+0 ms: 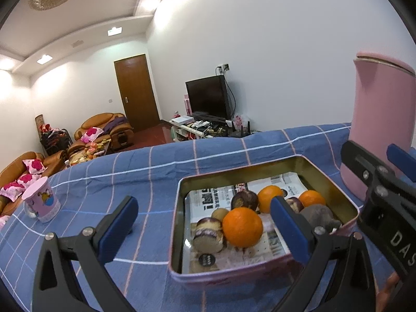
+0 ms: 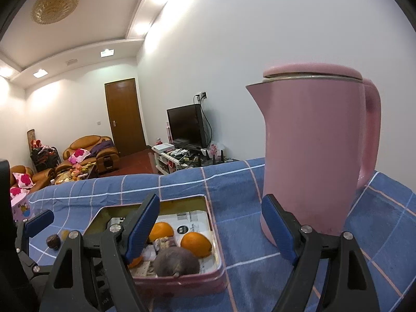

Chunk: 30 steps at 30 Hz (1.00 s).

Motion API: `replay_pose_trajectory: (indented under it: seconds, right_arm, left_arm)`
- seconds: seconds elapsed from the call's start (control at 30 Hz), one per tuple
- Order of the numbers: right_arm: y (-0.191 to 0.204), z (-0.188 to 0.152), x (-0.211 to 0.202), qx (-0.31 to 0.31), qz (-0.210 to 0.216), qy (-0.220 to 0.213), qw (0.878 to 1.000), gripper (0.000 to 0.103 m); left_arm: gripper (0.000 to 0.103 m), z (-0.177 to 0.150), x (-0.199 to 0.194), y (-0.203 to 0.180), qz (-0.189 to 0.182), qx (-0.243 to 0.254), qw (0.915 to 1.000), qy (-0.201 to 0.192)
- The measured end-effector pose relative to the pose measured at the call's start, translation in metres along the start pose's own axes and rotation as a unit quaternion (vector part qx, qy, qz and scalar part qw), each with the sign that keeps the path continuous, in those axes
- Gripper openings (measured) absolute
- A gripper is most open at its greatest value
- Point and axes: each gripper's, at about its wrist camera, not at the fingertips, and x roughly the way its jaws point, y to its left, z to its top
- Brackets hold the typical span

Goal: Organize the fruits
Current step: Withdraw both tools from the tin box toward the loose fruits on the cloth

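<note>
Currently, left to right: your left gripper (image 1: 202,215) hangs with jaws wide apart and nothing between them, straddling the tin's (image 1: 179,184) left wall. The tin sits on the blue checked cloth (image 1: 145,166), lined with newspaper (image 1: 208,197), holding oranges (image 1: 242,226) and dark purple fruits (image 1: 244,199). Two small fruits (image 2: 53,241) lie outside on the cloth, left of the tin. Your right gripper (image 2: 210,223) is also wide open and empty, just right of the tin, in front of the pink kettle (image 2: 312,150).
</note>
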Motion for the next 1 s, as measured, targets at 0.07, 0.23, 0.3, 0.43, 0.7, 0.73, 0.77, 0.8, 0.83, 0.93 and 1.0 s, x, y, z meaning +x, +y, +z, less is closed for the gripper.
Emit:
replay_pose_trajectory:
  seconds: [0.07,0.23,0.3,0.43,0.7,0.73,0.77,0.8,0.83,0.93,1.0]
  right_arm:
    - [0.003,-0.001,-0.004,-0.006,-0.001,-0.001,1.0,0.082]
    - [0.011,-0.005,-0.015,-0.018,-0.004,-0.005,1.0,0.082]
    - [0.015,-0.006,-0.018,-0.02,-0.004,-0.004,1.0,0.082]
    - [0.02,-0.009,-0.023,-0.019,-0.008,0.0,1.0,0.082]
    - [0.028,-0.013,-0.028,0.007,-0.007,0.015,1.0,0.082]
    - [0.029,-0.014,-0.029,0.011,-0.006,0.017,1.0,0.082]
    - [0.029,-0.015,-0.029,0.015,-0.004,0.02,1.0,0.082]
    - [0.031,-0.016,-0.03,0.019,-0.003,0.023,1.0,0.082]
    - [0.033,-0.016,-0.03,0.022,-0.002,0.024,0.999,0.082]
    - [0.04,-0.019,-0.032,0.027,0.002,0.028,0.999,0.082]
    - [0.047,-0.02,-0.031,0.022,0.006,0.031,0.999,0.082]
  left_arm:
    - [0.103,-0.002,-0.002,0.004,0.0,-0.006,1.0,0.002]
    - [0.103,-0.007,-0.01,0.016,0.0,-0.024,0.9997,-0.005]
    - [0.103,-0.009,-0.012,0.02,0.0,-0.027,0.9996,-0.007]
    - [0.103,-0.013,-0.018,0.027,-0.002,-0.028,0.9996,-0.01]
    - [0.103,-0.02,-0.027,0.035,-0.005,-0.021,0.9997,-0.014]
    - [0.103,-0.021,-0.029,0.037,-0.006,-0.02,0.9997,-0.015]
    - [0.103,-0.022,-0.03,0.038,-0.006,-0.019,0.9997,-0.015]
    - [0.103,-0.023,-0.031,0.039,-0.007,-0.018,0.9997,-0.016]
    - [0.103,-0.023,-0.033,0.041,-0.008,-0.018,0.9997,-0.016]
    - [0.103,-0.026,-0.034,0.047,-0.012,-0.014,0.9997,-0.015]
    - [0.103,-0.027,-0.033,0.052,-0.011,-0.013,0.9998,-0.011]
